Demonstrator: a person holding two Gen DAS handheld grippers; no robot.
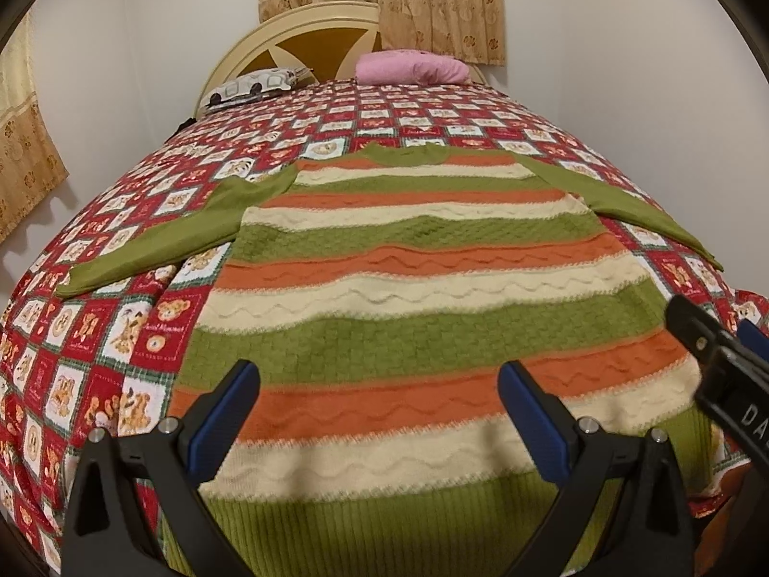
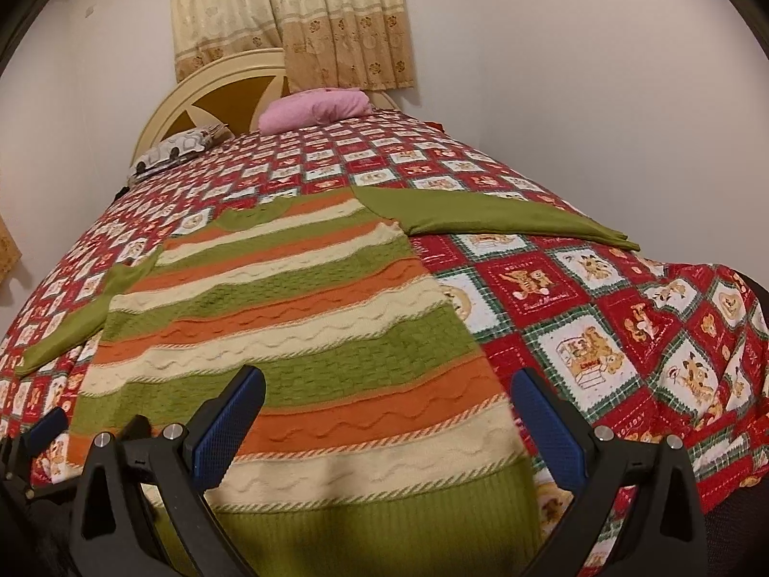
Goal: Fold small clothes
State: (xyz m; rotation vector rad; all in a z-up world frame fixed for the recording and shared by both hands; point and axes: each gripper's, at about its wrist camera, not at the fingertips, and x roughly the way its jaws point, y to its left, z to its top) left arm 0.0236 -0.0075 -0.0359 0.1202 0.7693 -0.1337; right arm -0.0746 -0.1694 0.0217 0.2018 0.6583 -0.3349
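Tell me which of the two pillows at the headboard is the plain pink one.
The plain pink pillow is the right-hand one, beside the patterned curtain. The other, the grey-and-white printed pillow, lies left of it and carries a dark pattern.

"DA" reads on the right tool [image 1: 721, 375].

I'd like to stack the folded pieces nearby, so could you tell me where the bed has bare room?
Bare bedspread lies right of the sweater, below its right sleeve, and between the collar and the pillows. The near middle is covered by the sweater, with both open grippers above its hem.
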